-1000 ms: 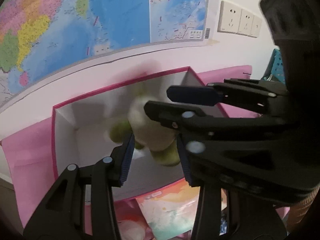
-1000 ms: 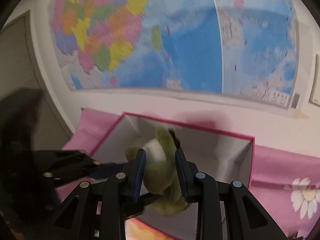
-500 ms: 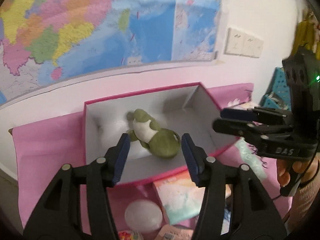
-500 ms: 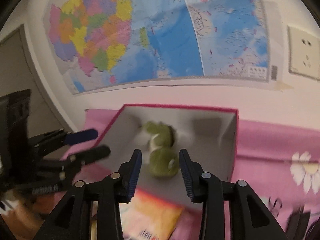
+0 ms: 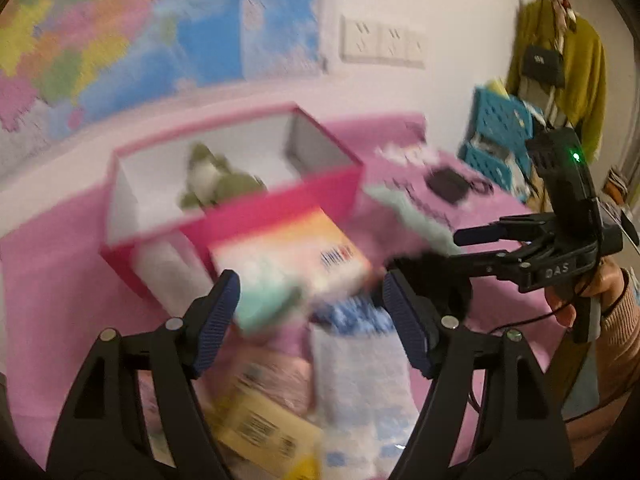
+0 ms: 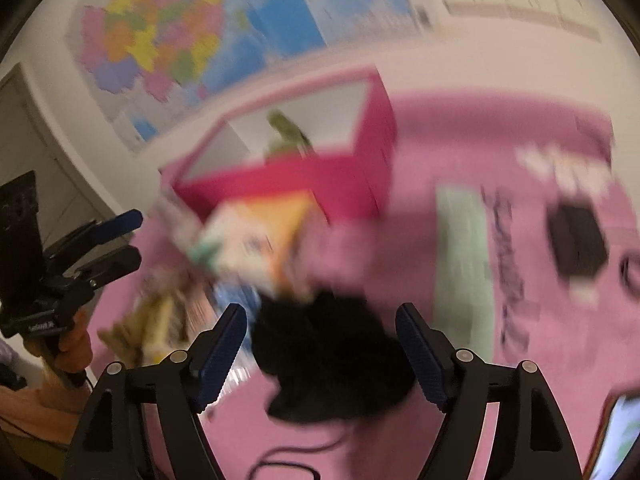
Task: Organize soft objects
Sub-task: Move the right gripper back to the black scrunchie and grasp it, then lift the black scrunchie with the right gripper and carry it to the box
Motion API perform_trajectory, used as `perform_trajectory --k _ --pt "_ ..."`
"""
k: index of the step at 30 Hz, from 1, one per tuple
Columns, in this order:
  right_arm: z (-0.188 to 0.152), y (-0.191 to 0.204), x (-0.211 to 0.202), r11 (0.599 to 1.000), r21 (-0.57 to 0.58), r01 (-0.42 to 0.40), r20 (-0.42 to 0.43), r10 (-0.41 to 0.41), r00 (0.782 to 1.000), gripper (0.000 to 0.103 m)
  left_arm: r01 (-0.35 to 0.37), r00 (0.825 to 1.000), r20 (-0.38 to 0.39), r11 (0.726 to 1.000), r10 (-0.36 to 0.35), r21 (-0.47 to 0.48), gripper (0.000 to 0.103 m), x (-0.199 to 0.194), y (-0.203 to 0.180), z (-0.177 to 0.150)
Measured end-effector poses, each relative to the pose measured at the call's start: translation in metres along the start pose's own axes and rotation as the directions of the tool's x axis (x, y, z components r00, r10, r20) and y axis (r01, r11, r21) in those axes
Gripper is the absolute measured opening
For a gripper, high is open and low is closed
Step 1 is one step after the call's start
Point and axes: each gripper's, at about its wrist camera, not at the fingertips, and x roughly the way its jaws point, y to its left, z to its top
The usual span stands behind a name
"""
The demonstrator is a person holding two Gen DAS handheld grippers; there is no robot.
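A green plush toy [image 5: 216, 184] [image 6: 286, 132] lies inside the pink box [image 5: 280, 200] [image 6: 320, 176] by the wall. My left gripper [image 5: 310, 292] [image 6: 120, 236] hovers over a blurred pile of packets in front of the box, its jaws opening with nothing pressed between them. My right gripper [image 6: 320, 320] [image 5: 460, 248] is also opening, above a black fuzzy soft thing [image 6: 328, 360] [image 5: 440, 280] on the pink cloth. That thing shows between the fingers, and the pads stand clear of it. A mint-green cloth [image 6: 464, 272] [image 5: 412, 216] lies to the right.
The pile holds a colourful packet [image 5: 288, 248] [image 6: 256, 236], a blue-and-white packet [image 5: 360, 360] and a yellow one [image 5: 260, 424]. A small black case [image 6: 576, 240] rests at the right. A blue crate [image 5: 500, 128] and hanging yellow garment [image 5: 560, 60] stand beyond the table.
The plush, gripped over the box a second ago, now lies in it. Both grippers have drawn back from the box towards the pile and widened their jaws.
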Motion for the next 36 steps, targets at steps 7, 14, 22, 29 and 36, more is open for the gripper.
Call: perform_trajectory --k 7,14,22,29,36 --pt "-0.01 -0.005 0.014 0.999 0.032 0.022 -0.001 -0.022 1.0 0.08 -0.007 0.997 -0.078 1.0 0.009 0.023 0.075 0.025 -0.027 -0.022" --pt "-0.008 -0.008 0.026 0.999 0.047 -0.013 -0.001 0.013 1.0 0.082 -0.041 0.996 -0.082 0.998 0.045 0.052 0.075 0.029 -0.039 -0.023" --pt "-0.014 -0.002 0.02 1.0 -0.004 0.001 0.012 -0.001 1.0 0.035 -0.029 0.994 -0.104 0.998 0.034 0.05 0.075 0.038 -0.041 -0.023" --pt "-0.016 0.033 -0.005 0.983 -0.143 0.113 0.107 -0.098 0.989 0.018 0.007 0.993 -0.115 0.998 0.001 0.068 0.073 0.041 -0.046 -0.024" --pt "-0.007 0.06 -0.027 0.965 -0.226 0.136 0.189 -0.094 0.977 0.011 0.06 0.992 -0.112 0.996 -0.053 0.066 0.06 0.04 -0.048 -0.022"
